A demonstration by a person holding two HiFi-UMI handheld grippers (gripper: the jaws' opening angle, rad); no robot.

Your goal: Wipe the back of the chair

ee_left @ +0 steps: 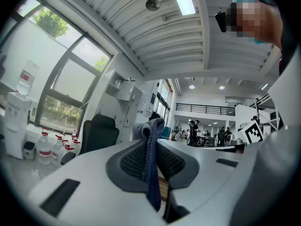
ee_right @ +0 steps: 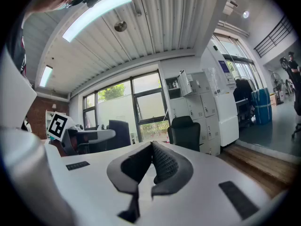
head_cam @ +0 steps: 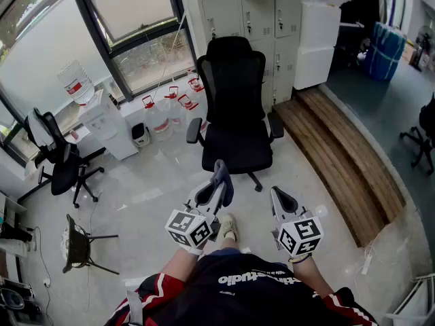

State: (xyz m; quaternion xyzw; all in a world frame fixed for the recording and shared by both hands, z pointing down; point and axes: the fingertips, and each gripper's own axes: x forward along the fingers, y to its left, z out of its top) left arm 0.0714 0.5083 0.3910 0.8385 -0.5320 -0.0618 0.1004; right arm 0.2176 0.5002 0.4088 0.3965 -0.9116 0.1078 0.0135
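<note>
A black office chair stands ahead of me on the pale floor, its seat facing me and its mesh back toward the lockers. My left gripper is shut on a blue-grey cloth, a little short of the seat's front edge. In the left gripper view the cloth hangs pinched between the jaws, with the chair off to the left. My right gripper is held beside the left one, shut with nothing in it. The right gripper view shows the chair beyond the closed jaws.
White lockers rise behind the chair. A wooden step runs along the right. Water bottles and a dispenser line the window at left. Another black chair and a small stool stand at far left.
</note>
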